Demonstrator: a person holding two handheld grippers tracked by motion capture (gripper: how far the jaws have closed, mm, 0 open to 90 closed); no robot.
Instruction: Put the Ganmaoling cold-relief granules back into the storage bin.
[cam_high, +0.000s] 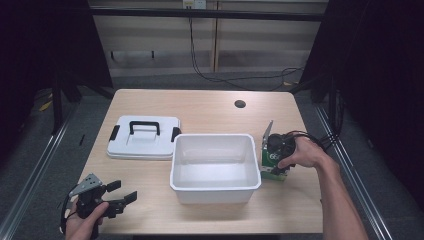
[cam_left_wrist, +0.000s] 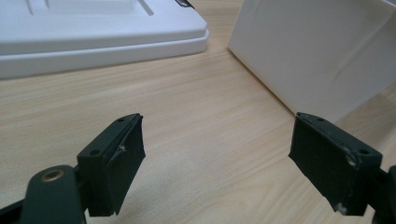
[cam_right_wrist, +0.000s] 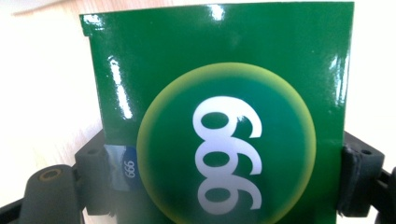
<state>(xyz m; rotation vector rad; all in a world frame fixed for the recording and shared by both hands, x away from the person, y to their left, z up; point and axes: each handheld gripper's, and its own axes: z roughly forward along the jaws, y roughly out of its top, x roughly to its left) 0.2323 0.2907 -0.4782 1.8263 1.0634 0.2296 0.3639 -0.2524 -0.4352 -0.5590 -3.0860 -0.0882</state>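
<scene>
High view: your right tongs sit at the right of the frame, closed on a green box that stands on the tabletop just beside the right wall of the white bin. The box rests at tabletop level, outside the bin and below its rim, so the relation that governs the coming move is plain: the bin's opening lies to the left of the held box and above its base. You would judge that the box must rise over the rim before it travels left.

Right gripper view: the green box spans the frame, its long axis running up and away from the tongs, with 1 jaw pressed to each side edge. The printed numerals read upside down here.

Left gripper view: your left tongs stand wide, holding nothing, above bare tabletop. The bin's wall fills the upper right, and the white lid lies in the upper left.

High view again: the left tongs rest at the lower left, well apart from the box; the lid, with its black handle, lies flat at the bin's left. The right hand is the nearer by far.
</scene>
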